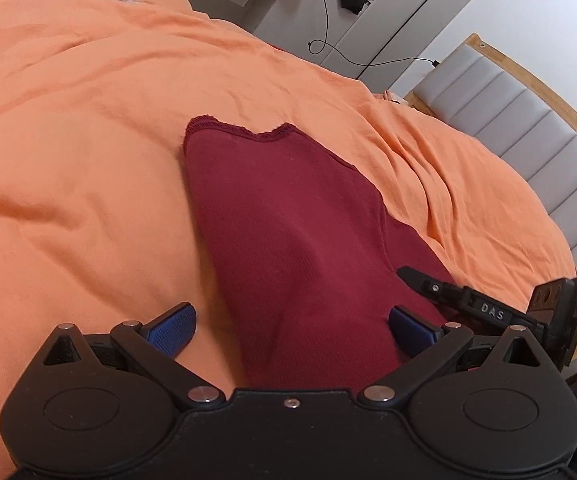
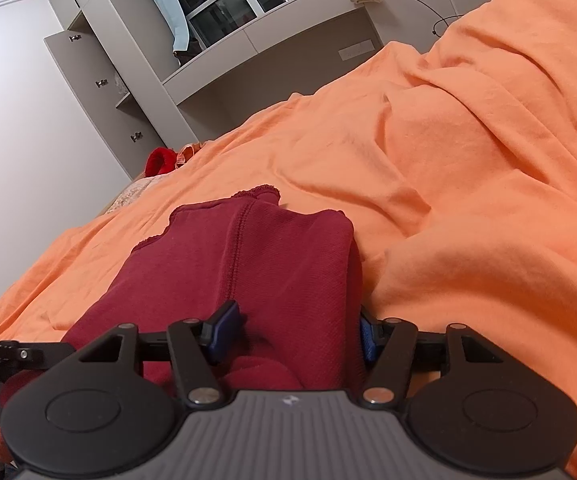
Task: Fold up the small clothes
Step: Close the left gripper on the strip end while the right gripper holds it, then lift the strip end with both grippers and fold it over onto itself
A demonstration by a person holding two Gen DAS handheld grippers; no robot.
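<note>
Orange bedding (image 1: 88, 140) covers the bed under us, and on it lies the dark red garment (image 1: 288, 220), a small knitted piece partly folded, its scalloped hem toward 12 o'clock in the left wrist view. It runs from the middle of the bed down to 6 o'clock, into both claws. Our left claw (image 1: 290, 326) stands wide apart; the garment passes between its blue pads (image 1: 172, 330), touching the right pad while the left pad sits on bare orange cover. Our right claw (image 2: 292, 332) is narrower, its pads pressing a bunched fold of the garment (image 2: 248, 264) from either side. At 3 o'clock of the left view we see the right claw's black finger resting on the cloth. Beyond, at 2 o'clock, stands a grey padded headboard (image 1: 520, 120); grey cabinets (image 2: 100, 80) rise at 10 o'clock in the right view.
</note>
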